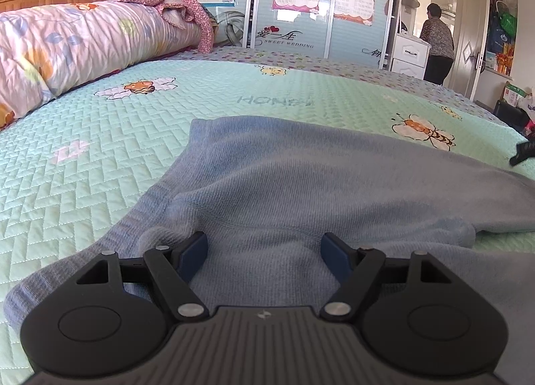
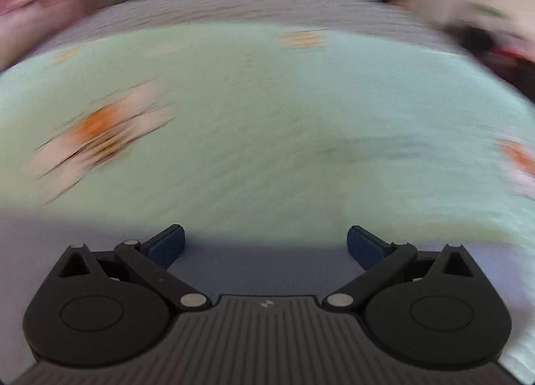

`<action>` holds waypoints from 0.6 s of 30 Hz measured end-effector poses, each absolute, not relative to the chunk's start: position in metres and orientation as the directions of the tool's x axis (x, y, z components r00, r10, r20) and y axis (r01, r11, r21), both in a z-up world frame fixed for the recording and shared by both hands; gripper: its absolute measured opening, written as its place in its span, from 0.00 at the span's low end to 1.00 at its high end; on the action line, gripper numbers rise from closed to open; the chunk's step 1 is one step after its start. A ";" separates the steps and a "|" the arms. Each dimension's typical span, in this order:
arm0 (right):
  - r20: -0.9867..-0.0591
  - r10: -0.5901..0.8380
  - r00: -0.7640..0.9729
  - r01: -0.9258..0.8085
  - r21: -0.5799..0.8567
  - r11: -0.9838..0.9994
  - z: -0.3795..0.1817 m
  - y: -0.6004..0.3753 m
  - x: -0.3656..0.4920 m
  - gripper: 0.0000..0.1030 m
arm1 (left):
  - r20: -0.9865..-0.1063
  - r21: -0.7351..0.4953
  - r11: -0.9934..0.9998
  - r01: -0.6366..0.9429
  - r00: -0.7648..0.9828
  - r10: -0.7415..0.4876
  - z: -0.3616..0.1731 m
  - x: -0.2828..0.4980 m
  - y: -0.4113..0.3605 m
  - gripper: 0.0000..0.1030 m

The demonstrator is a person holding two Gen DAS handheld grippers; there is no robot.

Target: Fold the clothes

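Observation:
A grey-blue knit garment (image 1: 301,184) lies spread on the green quilted bedspread (image 1: 100,157). My left gripper (image 1: 264,248) is open, low over the garment's near part, its blue pads apart with cloth between and below them. In the right wrist view the picture is motion-blurred. My right gripper (image 2: 265,244) is open, wide apart, above the edge of the same grey-blue cloth (image 2: 260,268), with green bedspread (image 2: 267,117) beyond. Neither gripper holds anything.
A rolled floral quilt (image 1: 67,47) with a pink garment (image 1: 167,0) on top lies at the bed's far left. Wardrobe doors (image 1: 301,0) stand behind the bed. A person (image 1: 438,44) stands in the doorway at far right. A dark object (image 1: 525,151) pokes in at the right edge.

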State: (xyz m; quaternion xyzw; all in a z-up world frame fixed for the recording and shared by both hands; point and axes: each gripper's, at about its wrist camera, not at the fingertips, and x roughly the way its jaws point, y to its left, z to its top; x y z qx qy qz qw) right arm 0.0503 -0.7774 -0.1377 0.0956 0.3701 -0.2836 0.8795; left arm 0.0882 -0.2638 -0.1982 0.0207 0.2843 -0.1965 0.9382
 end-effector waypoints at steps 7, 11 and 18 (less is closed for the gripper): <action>-0.743 -0.352 0.569 0.444 -0.082 0.892 -0.152 -0.732 0.058 0.99 | -0.538 -0.075 0.921 0.381 0.762 -0.360 -0.199 0.087 -0.263 0.76; -0.745 -0.332 0.579 0.552 0.059 0.832 -0.143 -0.714 0.068 0.99 | -0.535 -0.088 0.920 0.382 0.761 -0.367 -0.198 0.087 -0.261 0.76; -0.739 -0.305 0.601 0.413 -0.040 0.910 -0.130 -0.616 0.092 0.96 | -0.514 -0.127 0.915 0.382 0.764 -0.390 -0.194 0.086 -0.255 0.76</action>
